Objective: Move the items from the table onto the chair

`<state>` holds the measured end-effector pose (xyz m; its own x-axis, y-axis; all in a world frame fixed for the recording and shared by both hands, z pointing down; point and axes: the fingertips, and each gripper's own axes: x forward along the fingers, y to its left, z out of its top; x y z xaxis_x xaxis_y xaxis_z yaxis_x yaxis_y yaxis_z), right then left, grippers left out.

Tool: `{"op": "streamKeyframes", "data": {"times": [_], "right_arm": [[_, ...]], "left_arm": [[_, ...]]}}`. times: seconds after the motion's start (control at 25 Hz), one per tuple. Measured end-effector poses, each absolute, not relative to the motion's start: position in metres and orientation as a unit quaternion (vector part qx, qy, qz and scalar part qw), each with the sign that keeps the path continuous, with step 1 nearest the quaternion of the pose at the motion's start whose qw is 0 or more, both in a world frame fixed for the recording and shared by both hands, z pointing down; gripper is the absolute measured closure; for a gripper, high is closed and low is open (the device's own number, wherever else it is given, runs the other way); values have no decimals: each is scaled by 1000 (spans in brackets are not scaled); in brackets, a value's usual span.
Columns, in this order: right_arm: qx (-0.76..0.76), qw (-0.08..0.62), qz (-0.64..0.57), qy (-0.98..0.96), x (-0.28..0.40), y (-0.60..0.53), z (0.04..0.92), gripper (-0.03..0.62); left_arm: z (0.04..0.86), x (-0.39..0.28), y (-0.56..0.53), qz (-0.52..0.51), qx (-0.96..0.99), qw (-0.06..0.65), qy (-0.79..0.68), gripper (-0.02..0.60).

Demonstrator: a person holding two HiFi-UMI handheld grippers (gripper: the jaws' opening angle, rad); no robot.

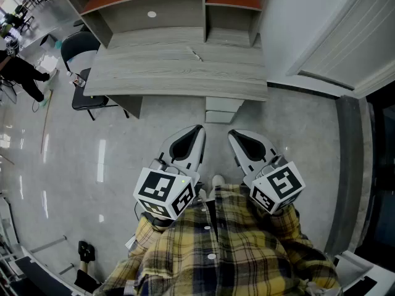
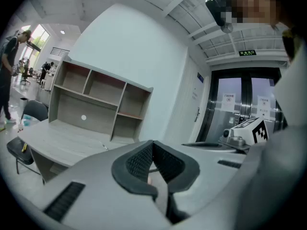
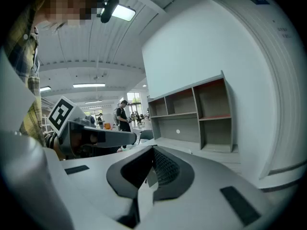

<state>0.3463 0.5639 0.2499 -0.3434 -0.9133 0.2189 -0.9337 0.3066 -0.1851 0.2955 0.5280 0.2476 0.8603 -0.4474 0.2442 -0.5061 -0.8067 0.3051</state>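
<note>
Near the table (image 1: 173, 73), left gripper (image 1: 199, 130) points forward; right gripper (image 1: 232, 134) too (closed).

This looks like an open-plan office. A grey wood-grain desk (image 1: 179, 69) with a shelf hutch (image 1: 154, 8) stands against a white wall, with a black chair (image 1: 85, 96) at its end. There is a glossy tiled floor (image 1: 92, 165), strip ceiling lights (image 3: 88, 85), and glass double doors (image 2: 240, 109) under a green exit sign (image 2: 247, 53). People (image 3: 122, 114) stand farther off.

The white left gripper (image 2: 153, 142) w/ black ribbed pads has its jaws shut tip to tip, nothing in them. Past it: a long grey wooden desk (image 2: 62, 140) w/ open shelves (image 2: 96, 102) on top & a black chair (image 2: 19, 150) by its left end.
</note>
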Motion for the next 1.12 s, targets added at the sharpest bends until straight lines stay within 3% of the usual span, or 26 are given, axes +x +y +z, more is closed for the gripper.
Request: {"op": "streamKeyframes", "data": {"times": [0.56, 1.12], "right_arm": [[552, 13, 155, -819, 364, 564, 251, 576], [486, 27, 178, -855, 340, 570, 272, 576]], "left_arm": [[247, 305, 526, 85, 938, 179, -285, 577], [263, 250, 523, 71, 896, 196, -392, 577]]}}
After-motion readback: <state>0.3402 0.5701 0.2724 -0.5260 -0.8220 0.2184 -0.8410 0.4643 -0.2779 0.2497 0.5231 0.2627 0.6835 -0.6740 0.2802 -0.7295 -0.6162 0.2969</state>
